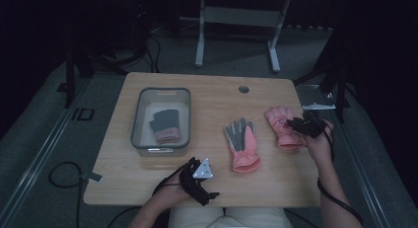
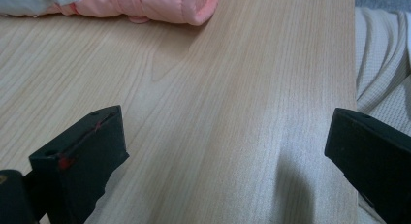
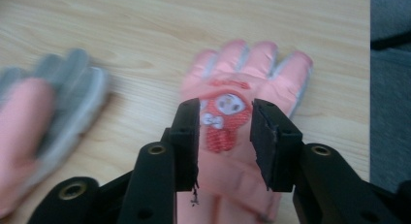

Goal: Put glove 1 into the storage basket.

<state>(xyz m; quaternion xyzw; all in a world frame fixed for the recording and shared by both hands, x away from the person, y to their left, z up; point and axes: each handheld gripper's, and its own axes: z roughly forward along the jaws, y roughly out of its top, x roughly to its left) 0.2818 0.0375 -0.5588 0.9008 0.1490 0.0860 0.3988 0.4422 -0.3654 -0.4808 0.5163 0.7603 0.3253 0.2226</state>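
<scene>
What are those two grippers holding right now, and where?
Nothing. The right gripper hovers part-open over the pink glove by its cartoon patch, pads not pressing. The left gripper is open above bare table.

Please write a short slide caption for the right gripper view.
Right gripper, jaws open, above a pink glove bearing a cartoon patch on the wooden table.

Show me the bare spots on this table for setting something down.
Free: the far edge around the round hole, and the strip between the bin and the grey-palmed glove. Crowded: the right side, where the pink glove lies under the right hand-held gripper.
</scene>
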